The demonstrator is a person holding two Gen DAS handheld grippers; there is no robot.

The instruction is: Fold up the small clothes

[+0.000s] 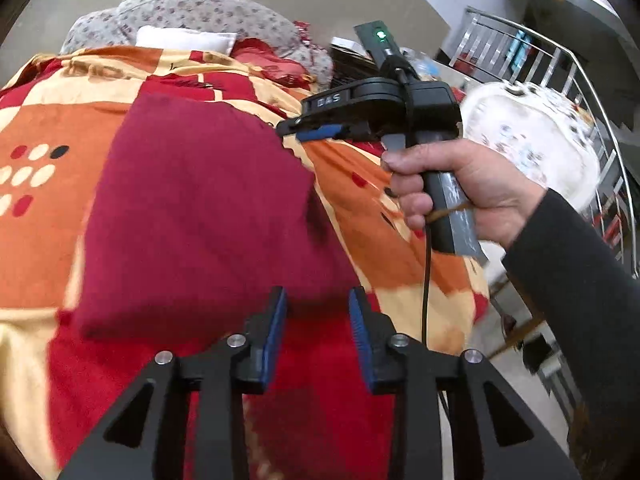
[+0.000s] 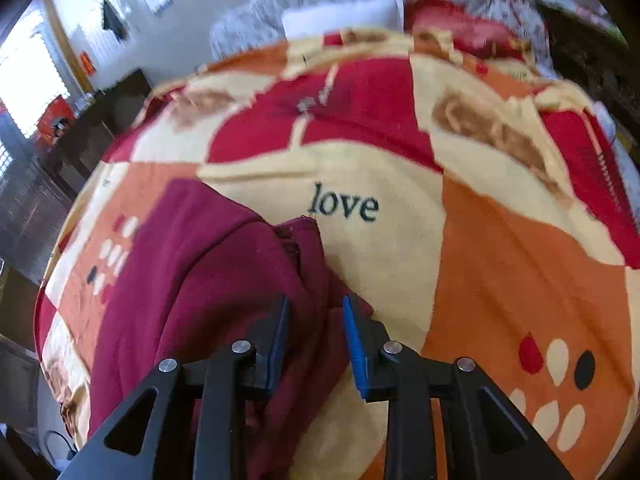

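Note:
A dark red garment [image 1: 200, 208] lies folded in a rough rectangle on the patterned blanket [image 1: 44, 224]. My left gripper [image 1: 318, 300] is open and empty, just above the garment's near edge. My right gripper [image 1: 292, 130], held in a hand, shows from the side at the garment's far right corner, its fingers close together there. In the right wrist view the right gripper [image 2: 314, 308] stands open with a fold of the garment [image 2: 192, 280] lying between its blue pads [image 2: 354, 344]. I cannot tell if the pads touch the cloth.
The blanket [image 2: 480, 260] is orange, red and cream with the word "love". A grey flowered pillow [image 1: 200, 12] and a white cushion [image 1: 184, 40] lie at the far end. A white patterned chair [image 1: 532, 132] and a metal railing [image 1: 580, 80] stand on the right.

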